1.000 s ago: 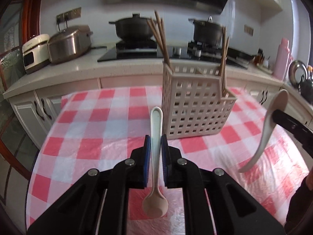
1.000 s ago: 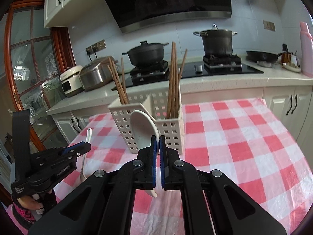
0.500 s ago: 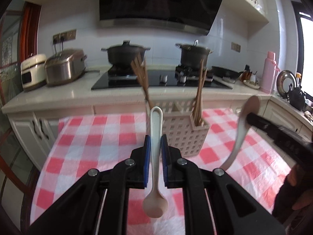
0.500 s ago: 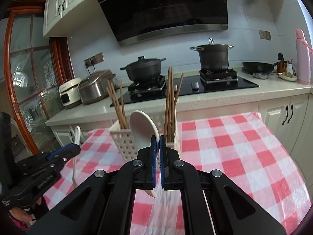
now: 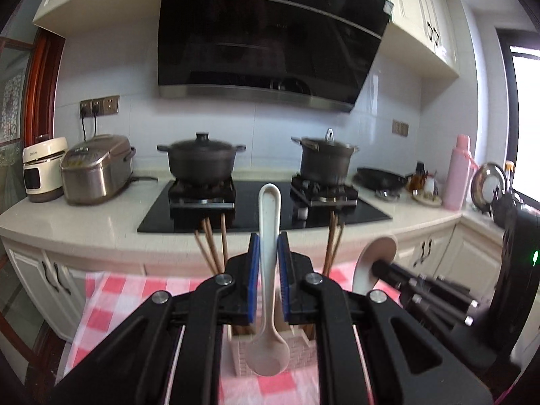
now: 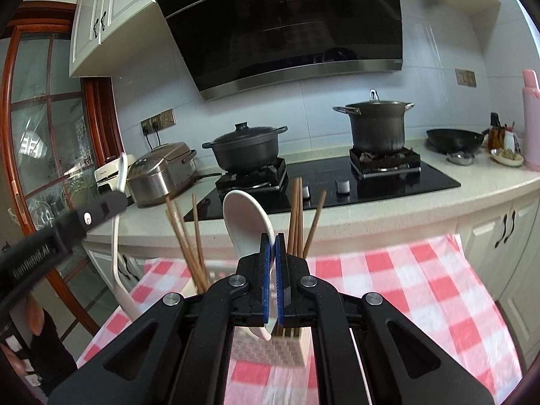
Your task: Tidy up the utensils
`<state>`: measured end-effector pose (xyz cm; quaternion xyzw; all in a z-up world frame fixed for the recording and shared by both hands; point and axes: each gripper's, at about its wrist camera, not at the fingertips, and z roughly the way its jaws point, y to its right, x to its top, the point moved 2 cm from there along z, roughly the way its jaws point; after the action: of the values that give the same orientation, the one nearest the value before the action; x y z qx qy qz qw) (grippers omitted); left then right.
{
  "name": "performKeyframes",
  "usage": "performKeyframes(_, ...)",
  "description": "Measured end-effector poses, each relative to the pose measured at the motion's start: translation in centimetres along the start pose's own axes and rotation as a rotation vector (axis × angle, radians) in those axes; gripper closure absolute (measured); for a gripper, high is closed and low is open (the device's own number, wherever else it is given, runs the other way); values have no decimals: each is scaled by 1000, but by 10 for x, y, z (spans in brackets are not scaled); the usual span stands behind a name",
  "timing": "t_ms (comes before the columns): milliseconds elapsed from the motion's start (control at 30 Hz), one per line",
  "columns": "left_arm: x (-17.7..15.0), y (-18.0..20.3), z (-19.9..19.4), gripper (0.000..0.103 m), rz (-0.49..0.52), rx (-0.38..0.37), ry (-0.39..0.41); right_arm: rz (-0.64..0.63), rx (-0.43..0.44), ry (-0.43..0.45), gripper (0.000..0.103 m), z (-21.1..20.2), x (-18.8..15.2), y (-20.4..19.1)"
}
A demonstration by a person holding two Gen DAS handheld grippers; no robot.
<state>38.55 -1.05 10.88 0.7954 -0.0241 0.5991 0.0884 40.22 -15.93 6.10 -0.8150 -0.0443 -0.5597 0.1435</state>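
Left gripper (image 5: 269, 266) pinches a beige spoon (image 5: 268, 307), bowl down; right gripper (image 6: 272, 263) clamps a white soup spoon (image 6: 248, 226), both above the perforated utensil caddy (image 6: 270, 349) (chopsticks (image 6: 297, 216) upright inside). Risk: spoons snagging chopsticks, tipping caddy.

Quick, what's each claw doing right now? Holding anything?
Left gripper: closed on a spoon, bowl end down.
Right gripper: closed on another spoon, bowl end up.
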Motion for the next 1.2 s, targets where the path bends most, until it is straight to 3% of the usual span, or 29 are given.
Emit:
performKeyframes(233,9,-11,42,92,-77,18,10,28,0,-32,99,36,-3,6)
performKeyframes(600,-38,-25,95,92,-112,48,-77,-27,-24,-87,98,60,-37,-1)
performKeyframes(833,-41,-42,81,84,-117,77,-60,-17,-38,-101,90,55,-40,4)
performKeyframes(933,-38,-46,68,71,-111,95,-41,-20,-40,-94,88,49,-37,4)
performKeyframes(1000,-36,-48,58,61,-117,103,-27,-39,-51,-91,82,49,-33,1)
performKeyframes(1067,-34,-50,48,60,-122,110,-18,-64,-50,-121,63,56,-34,-4)
performKeyframes(1200,-32,-50,24,53,-104,129,8,-62,-55,-109,63,51,-33,-6)
